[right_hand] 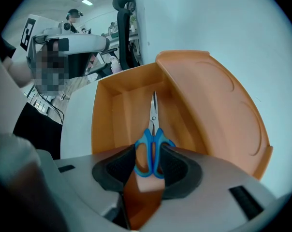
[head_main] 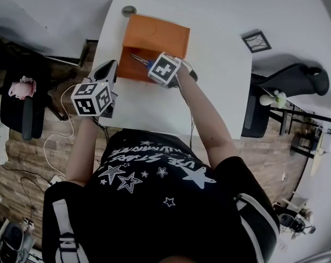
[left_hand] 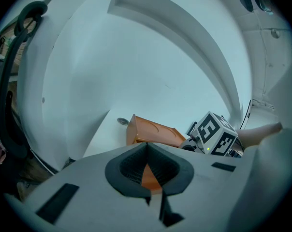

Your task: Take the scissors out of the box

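An orange box [right_hand: 114,115] stands open on the white table [head_main: 215,92], its lid [right_hand: 223,105] leaning back to the right. Blue-handled scissors [right_hand: 153,146] point blades-first into the box, and my right gripper [right_hand: 153,153] is shut on their handle loops, with a pad against each loop. From the head view the scissors' blades [head_main: 138,58] show over the box [head_main: 154,37], beside the right marker cube [head_main: 164,69]. My left gripper [left_hand: 146,146] is shut on nothing, off the box's left near corner [head_main: 109,70]. It faces the box [left_hand: 153,132].
A round cable port [head_main: 129,11] sits at the table's far edge. A small dark frame [head_main: 256,41] lies at the far right. Office chairs stand to the left [head_main: 23,103] and right [head_main: 297,81] of the table. A white cable [head_main: 67,122] hangs off the left edge.
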`<state>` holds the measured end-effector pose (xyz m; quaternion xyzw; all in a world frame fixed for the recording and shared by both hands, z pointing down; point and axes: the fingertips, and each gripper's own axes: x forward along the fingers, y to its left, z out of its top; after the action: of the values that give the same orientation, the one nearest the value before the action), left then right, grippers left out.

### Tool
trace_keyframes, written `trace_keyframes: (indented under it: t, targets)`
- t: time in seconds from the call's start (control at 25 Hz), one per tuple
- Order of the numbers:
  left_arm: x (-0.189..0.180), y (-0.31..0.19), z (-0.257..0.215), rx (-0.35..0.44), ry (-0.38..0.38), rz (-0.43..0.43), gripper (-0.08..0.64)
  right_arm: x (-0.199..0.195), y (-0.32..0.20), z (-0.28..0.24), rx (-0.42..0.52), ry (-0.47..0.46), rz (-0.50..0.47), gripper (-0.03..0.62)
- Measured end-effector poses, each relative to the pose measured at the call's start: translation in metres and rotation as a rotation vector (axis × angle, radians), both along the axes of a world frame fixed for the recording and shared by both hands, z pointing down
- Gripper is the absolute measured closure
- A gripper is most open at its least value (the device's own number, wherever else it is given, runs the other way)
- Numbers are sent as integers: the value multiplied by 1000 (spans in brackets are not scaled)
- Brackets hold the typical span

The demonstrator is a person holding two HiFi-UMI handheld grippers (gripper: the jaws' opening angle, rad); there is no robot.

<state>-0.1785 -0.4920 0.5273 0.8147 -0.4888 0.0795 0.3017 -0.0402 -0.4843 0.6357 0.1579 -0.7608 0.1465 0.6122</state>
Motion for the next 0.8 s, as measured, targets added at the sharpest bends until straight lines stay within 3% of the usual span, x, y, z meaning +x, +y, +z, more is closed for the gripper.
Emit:
trace_keyframes:
  t: [0.04, 0.32, 0.8]
  targets:
    - [0, 0, -1, 0, 0, -1, 541, -1, -1, 0, 17, 2, -17, 487]
    - [-1, 5, -4, 4, -2, -12, 541, -3, -2, -2, 51, -10, -58, 486]
    - [5, 22, -11, 22, -19, -17, 541, 1, 4, -28, 139, -110, 17, 489]
